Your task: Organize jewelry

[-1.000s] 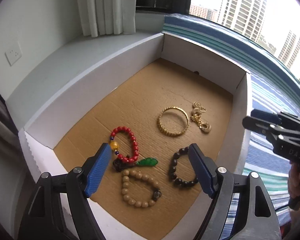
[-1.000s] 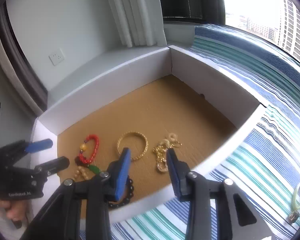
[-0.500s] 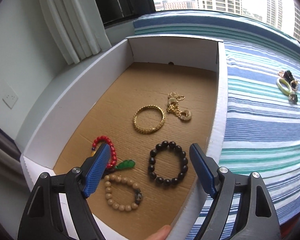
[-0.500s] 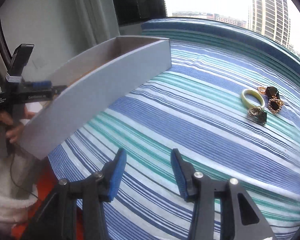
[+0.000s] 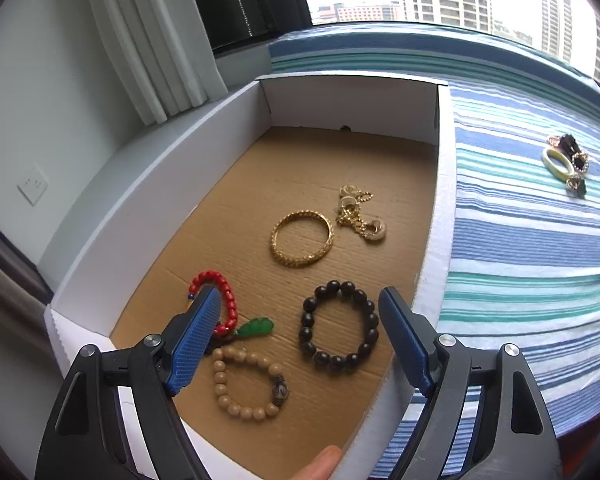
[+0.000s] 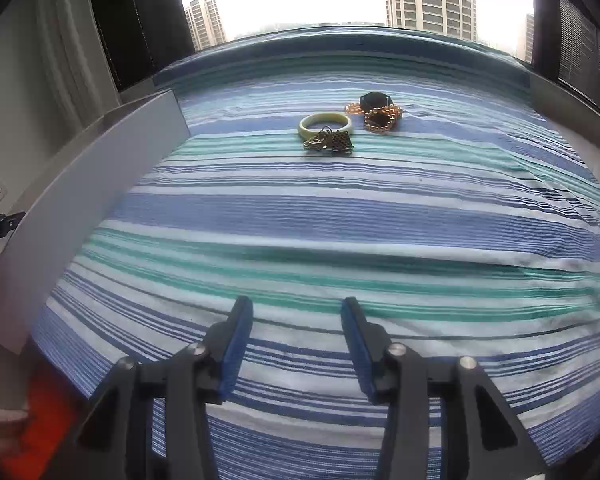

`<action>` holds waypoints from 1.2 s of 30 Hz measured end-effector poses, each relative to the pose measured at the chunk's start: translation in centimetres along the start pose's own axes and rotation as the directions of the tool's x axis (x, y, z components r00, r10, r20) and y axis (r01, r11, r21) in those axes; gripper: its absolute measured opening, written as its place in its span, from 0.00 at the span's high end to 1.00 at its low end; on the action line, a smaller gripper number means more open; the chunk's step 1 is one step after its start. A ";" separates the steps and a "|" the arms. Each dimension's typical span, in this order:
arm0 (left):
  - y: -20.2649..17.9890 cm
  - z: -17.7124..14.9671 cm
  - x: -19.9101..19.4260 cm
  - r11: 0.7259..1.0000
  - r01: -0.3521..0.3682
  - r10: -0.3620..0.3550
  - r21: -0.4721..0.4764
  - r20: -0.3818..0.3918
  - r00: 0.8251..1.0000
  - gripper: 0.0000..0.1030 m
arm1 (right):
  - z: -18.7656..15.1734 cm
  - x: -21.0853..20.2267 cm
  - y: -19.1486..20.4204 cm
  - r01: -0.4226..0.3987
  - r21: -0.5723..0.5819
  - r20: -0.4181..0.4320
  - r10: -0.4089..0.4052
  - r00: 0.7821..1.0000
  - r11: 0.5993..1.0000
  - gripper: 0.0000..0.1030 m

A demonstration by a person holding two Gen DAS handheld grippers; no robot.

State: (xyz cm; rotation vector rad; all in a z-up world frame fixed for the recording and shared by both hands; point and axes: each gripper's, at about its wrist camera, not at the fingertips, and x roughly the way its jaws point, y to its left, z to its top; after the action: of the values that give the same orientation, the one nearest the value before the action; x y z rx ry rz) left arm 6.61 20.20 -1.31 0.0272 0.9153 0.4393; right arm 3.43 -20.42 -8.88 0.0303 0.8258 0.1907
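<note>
The right gripper (image 6: 296,344), spread and empty, has swung from the box (image 5: 444,208) toward the pale bangle (image 6: 325,123) and other jewelry lying far across the striped cloth (image 6: 340,216), likely next for collection. The left gripper (image 5: 300,332), also spread, hovers above the black bead bracelet (image 5: 339,326) in the box.

Striped cloth (image 6: 380,216) (curtain (image 5: 148,40) behind)

Left gripper (image 5: 300,320): two dark grey angular arms with triangular cut-outs.
Left pads (image 5: 194,340): blue, long, finely cross-hatched.
Left fasteners: round silver screw heads on each arm.
Right gripper (image 6: 297,336): same dark grey frame, triangular openings.
Right pads (image 6: 236,350): blue, narrow, seen edge-on.
Right fasteners: silver screw heads, two per side.
Skin: bare fingertip (image 5: 320,466) at near edge, left view.
</note>
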 end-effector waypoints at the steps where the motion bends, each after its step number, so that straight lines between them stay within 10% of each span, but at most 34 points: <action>1: 0.3 0.2 -0.2 1.000 -0.004 0.004 -0.019 0.007 1.000 0.17 | -0.2 0.0 -0.2 0.001 0.006 -0.002 -0.001 1.000 1.000 0.55; 6: -0.9 0.8 -4.4 0.998 -0.033 0.040 -0.047 0.171 0.984 0.06 | -1.0 -0.6 -1.1 0.031 0.025 0.001 -0.031 1.000 0.999 0.40; 10: -4.2 1.3 -7.4 0.991 0.131 -0.136 0.037 0.228 0.964 0.02 | -1.5 -1.2 -2.1 0.073 0.045 0.021 -0.074 0.997 0.996 0.40; 15: -10.2 0.9 -6.8 0.891 0.428 -0.443 0.153 0.083 0.893 0.01 | -2.5 -1.5 -3.2 0.085 0.076 0.023 -0.087 0.996 0.993 0.40; 19: -14.6 0.0 -4.0 0.837 0.518 -0.517 0.177 -0.056 0.854 0.01 | -3.2 -1.5 -3.7 0.086 0.088 0.017 -0.088 0.996 0.992 0.40; 36: -22.4 -2.2 1.4 0.851 0.488 -0.456 0.194 -0.187 0.870 0.02 | -3.4 -1.8 -6.8 0.098 0.162 0.011 -0.101 0.995 0.982 0.40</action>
State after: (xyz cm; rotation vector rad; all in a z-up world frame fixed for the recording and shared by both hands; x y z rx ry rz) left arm 13.63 -0.06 -8.37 -0.0131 1.0649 -0.1343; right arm 0.82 -27.59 -10.58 0.1421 0.8196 0.0291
